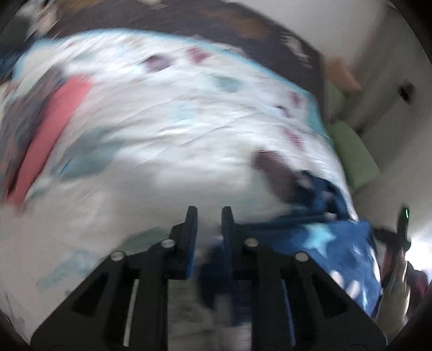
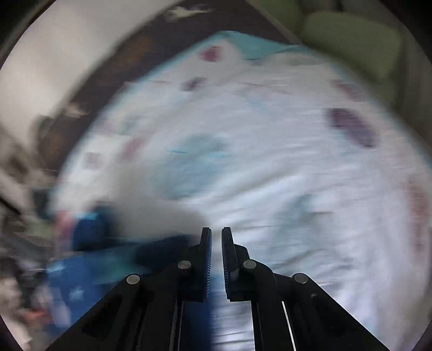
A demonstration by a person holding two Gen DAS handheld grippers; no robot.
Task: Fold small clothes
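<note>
A bed covered by a white sheet printed with pale blue and purple shapes point(image 1: 175, 129) fills both blurred views, with a dark patterned blanket point(image 1: 216, 24) at its far edge and green cushions point(image 1: 353, 154) beside it. A small dark blue garment with pale stars point(image 1: 337, 243) is seen lying crumpled on the sheet, just right of the left hand-held gripper point(image 1: 209, 216). Its jaws are held narrowly apart; whether cloth is pinched cannot be told. The right hand-held gripper point(image 2: 216, 235) is nearly closed, and its grasp cannot be told either; the garment point(image 2: 81, 275) lies to its left.
</note>
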